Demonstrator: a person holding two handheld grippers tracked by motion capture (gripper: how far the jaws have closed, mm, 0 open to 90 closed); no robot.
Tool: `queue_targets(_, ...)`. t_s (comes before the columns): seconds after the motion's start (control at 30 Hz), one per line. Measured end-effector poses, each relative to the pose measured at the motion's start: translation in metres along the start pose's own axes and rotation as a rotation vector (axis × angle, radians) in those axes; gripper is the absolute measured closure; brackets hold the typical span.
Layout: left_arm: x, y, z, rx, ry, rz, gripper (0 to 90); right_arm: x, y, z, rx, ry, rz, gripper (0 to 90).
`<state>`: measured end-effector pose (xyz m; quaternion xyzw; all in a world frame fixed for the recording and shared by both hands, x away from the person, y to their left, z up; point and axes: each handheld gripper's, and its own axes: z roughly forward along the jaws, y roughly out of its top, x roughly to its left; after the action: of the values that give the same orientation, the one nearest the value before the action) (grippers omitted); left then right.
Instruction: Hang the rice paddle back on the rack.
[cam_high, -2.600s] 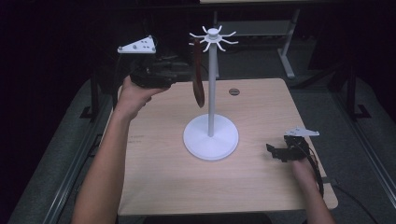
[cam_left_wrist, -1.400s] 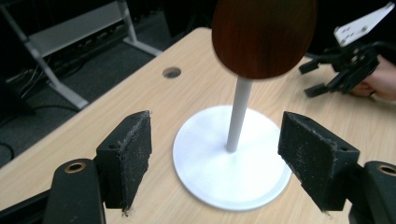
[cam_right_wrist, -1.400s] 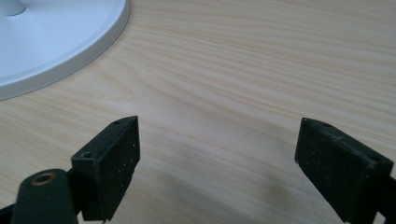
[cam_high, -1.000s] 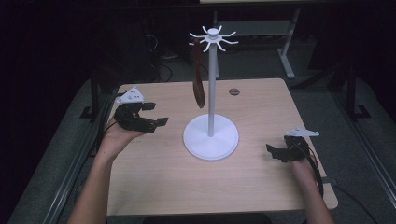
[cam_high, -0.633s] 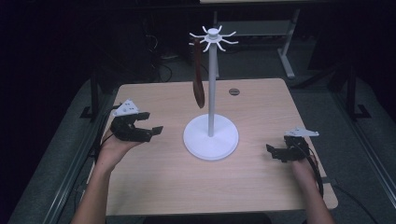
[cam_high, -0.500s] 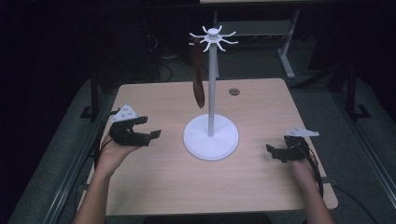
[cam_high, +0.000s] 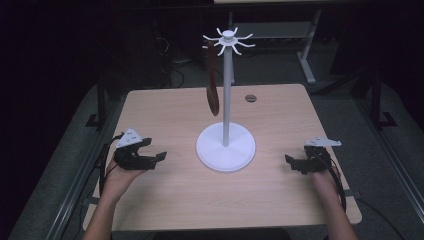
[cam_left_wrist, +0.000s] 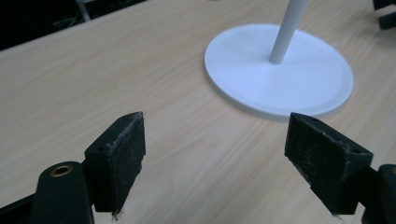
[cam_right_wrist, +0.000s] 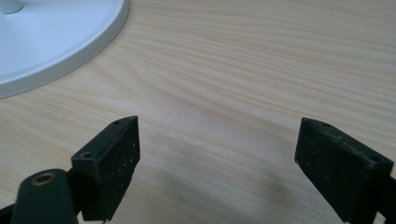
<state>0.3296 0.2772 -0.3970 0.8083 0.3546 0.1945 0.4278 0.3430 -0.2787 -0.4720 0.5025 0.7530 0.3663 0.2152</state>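
A white stand (cam_high: 226, 145) with a round base, a thin pole and hook arms at its top rises from the middle of the wooden table (cam_high: 175, 115). A dark brown strap (cam_high: 212, 85) hangs from one hook on its left side. My left gripper (cam_high: 159, 158) rests low at the table's left, open and empty, jaws pointing at the stand's base (cam_left_wrist: 280, 70). My right gripper (cam_high: 291, 163) sits at the table's right, open and empty, the base's rim (cam_right_wrist: 60, 42) at the upper left of the right gripper view.
A small dark round hole (cam_high: 250, 98) lies in the tabletop behind the stand. Dark floor, cables and table legs (cam_high: 305, 60) surround the table. Bare wood spreads between both grippers and the stand.
My left gripper has come down from near the hanging strap to the table's left front and let go of it. The right gripper has stayed put.
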Motion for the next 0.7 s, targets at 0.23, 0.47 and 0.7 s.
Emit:
queue_targets(0.23,0.001,-0.021,0.006,0.007,0.011,-0.038,19.6,0.0,0.0,0.0,-0.001,-0.001,-0.003,13.5)
queue_targets(0.47,0.003,-0.035,0.01,0.042,0.035,-0.031,17.9,0.0,0.0,0.0,-0.003,-0.002,-0.005,13.5)
queue_targets(0.7,0.002,-0.043,0.018,0.071,0.039,-0.027,13.4,0.001,0.001,0.0,0.0,0.0,-0.012,13.5)
